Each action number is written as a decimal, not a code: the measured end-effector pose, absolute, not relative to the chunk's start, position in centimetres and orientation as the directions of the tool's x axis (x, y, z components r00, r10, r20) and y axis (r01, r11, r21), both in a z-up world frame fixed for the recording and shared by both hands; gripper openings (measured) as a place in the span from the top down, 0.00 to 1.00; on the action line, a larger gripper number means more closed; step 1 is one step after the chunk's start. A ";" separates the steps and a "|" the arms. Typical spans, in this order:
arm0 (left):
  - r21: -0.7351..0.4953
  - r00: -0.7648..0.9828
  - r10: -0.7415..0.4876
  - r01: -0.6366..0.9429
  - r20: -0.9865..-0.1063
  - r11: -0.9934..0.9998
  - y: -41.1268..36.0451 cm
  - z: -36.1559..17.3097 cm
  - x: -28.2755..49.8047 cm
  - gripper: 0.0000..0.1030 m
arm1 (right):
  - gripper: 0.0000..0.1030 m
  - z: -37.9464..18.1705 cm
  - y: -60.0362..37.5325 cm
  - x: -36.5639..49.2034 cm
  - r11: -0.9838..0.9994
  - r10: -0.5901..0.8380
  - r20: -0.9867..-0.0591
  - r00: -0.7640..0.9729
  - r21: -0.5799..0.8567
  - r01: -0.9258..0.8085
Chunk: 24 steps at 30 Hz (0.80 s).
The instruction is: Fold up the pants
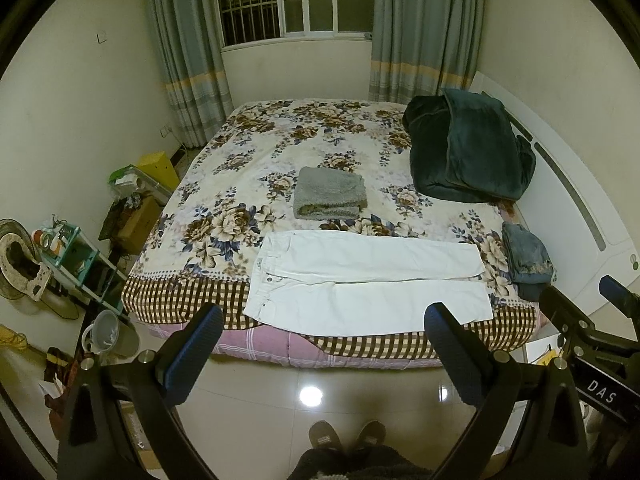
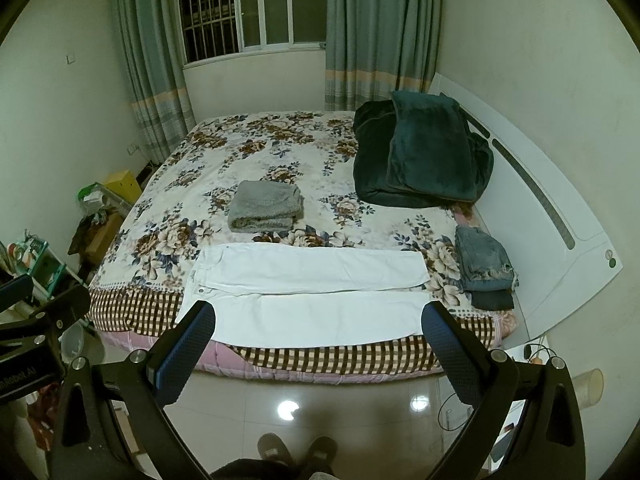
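White pants (image 1: 368, 284) (image 2: 308, 292) lie spread flat along the near edge of the bed, waistband to the left, both legs stretched out to the right. My left gripper (image 1: 324, 320) hangs open above the floor in front of the bed, nothing between its fingers. My right gripper (image 2: 318, 316) is also open and empty, held at about the same height just short of the pants' near leg. In the left wrist view the right gripper's body (image 1: 592, 332) shows at the right edge.
The floral bedspread (image 1: 256, 168) carries a folded grey towel (image 1: 330, 199), a dark green blanket heap (image 1: 468, 152) and folded jeans (image 1: 526, 258) at the right. A white headboard (image 1: 580, 216) runs along the right. Cluttered shelves (image 1: 76, 256) stand left. A person's feet (image 1: 346, 434) rest on the tiled floor.
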<state>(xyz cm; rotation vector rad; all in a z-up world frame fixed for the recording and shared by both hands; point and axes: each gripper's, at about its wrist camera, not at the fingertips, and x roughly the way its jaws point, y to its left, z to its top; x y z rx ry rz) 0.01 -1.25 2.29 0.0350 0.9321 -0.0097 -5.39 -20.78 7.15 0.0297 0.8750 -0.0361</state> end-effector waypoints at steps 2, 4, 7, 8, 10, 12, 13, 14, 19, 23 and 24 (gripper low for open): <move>0.026 0.598 0.007 0.024 -0.802 0.999 -1.2 2.3 -0.1 0.00 | 0.00 7.2 -20.7 -5.4 0.999 -0.020 -0.767 0.641 0.011 0.044; 0.027 0.598 0.007 0.023 -0.802 0.999 -1.2 2.3 0.0 0.00 | 0.00 7.4 -20.6 -5.5 0.999 -0.020 -0.767 0.641 0.011 0.045; 0.025 0.598 0.007 0.023 -0.801 0.999 -1.2 2.3 -0.2 0.00 | 0.00 7.4 -20.5 -5.6 0.999 -0.021 -0.767 0.641 0.009 0.044; 0.025 0.599 0.006 0.023 -0.801 0.999 -1.1 2.2 -0.2 0.00 | 0.00 7.3 -20.6 -5.6 0.999 -0.019 -0.767 0.641 0.011 0.043; 0.025 0.600 0.007 0.022 -0.800 0.999 -1.1 2.2 -0.2 0.00 | 0.00 7.6 -20.5 -5.6 0.999 -0.019 -0.768 0.641 0.011 0.044; 0.024 0.599 0.008 0.019 -0.801 1.000 -1.1 2.3 -0.2 0.00 | 0.00 7.4 -20.5 -5.7 0.999 -0.018 -0.768 0.640 0.011 0.042; 0.023 0.598 0.009 0.017 -0.801 1.000 -1.0 2.6 -0.2 0.00 | 0.00 7.6 -20.5 -5.7 0.999 -0.016 -0.769 0.638 0.013 0.040; 0.022 0.598 0.010 0.014 -0.802 1.000 -1.1 2.7 -0.1 0.00 | 0.00 7.7 -20.5 -5.7 0.999 -0.014 -0.771 0.637 0.013 0.037; 0.022 0.601 0.028 -0.018 -0.799 1.000 -0.6 2.7 0.4 0.00 | 0.00 7.2 -21.0 -4.9 1.000 -0.008 -0.779 0.627 0.012 0.027; 0.049 0.602 0.081 -0.070 -0.794 0.996 -0.9 0.8 2.9 0.00 | 0.00 5.3 -22.2 -2.3 0.999 -0.002 -0.775 0.632 0.024 0.032; 0.060 0.601 0.101 -0.087 -0.793 0.994 -1.1 0.1 4.1 0.00 | 0.00 4.7 -22.5 -1.6 0.999 -0.004 -0.775 0.632 0.024 0.035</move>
